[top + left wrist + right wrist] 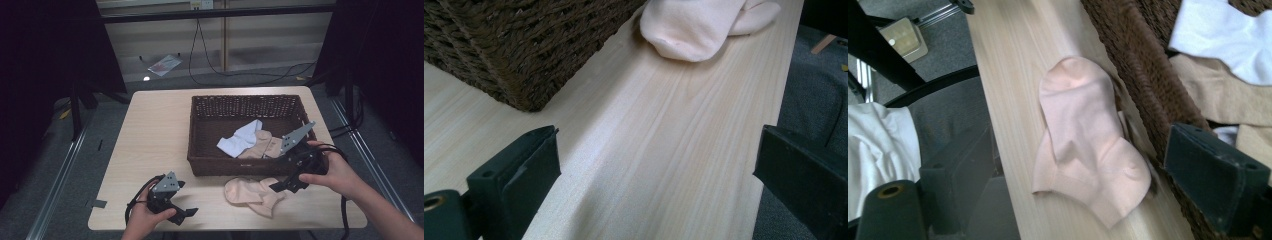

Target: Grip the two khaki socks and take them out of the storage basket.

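A pale pink sock lies flat on the wooden table, just in front of the dark wicker basket. My right gripper hovers over the sock's right end, jaws open and wide apart, with the sock lying loose below them. Inside the basket rest a white sock and a beige sock. My left gripper sits open near the table's front left edge, nothing between its jaws.
The basket's front wall stands close to the pink sock. Bare wood stretches left of the basket. The table's front edge is close to both grippers. Cables and a plastic bag lie on the floor beyond.
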Tool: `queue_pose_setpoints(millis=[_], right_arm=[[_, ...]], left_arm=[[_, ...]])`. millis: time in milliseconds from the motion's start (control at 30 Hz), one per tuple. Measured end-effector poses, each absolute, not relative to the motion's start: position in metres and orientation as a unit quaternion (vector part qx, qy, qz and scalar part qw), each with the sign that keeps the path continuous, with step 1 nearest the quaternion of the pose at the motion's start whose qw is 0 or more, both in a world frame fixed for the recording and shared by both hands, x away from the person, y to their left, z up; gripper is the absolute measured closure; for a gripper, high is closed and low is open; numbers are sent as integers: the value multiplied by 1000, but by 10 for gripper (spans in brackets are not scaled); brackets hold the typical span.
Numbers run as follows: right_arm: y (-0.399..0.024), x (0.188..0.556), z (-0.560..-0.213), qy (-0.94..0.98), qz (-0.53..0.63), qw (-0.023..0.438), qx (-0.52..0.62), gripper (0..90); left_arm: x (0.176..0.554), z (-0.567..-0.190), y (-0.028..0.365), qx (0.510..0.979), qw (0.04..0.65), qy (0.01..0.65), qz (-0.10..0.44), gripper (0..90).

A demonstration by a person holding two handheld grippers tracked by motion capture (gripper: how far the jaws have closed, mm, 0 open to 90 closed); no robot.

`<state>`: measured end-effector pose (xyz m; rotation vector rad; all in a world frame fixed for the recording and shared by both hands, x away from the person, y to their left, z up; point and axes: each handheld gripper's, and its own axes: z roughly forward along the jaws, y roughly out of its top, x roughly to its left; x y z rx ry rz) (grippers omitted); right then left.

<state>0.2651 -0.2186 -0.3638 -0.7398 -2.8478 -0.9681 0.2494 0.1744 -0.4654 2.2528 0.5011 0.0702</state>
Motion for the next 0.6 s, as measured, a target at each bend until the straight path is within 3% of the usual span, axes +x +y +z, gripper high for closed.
queue_pose_setpoints(millis=[600], right_arm=[[-230,250,-423,-910,-315,14,-270,94]], left_arm=[[250,-465,173,890,408,199,29,38]])
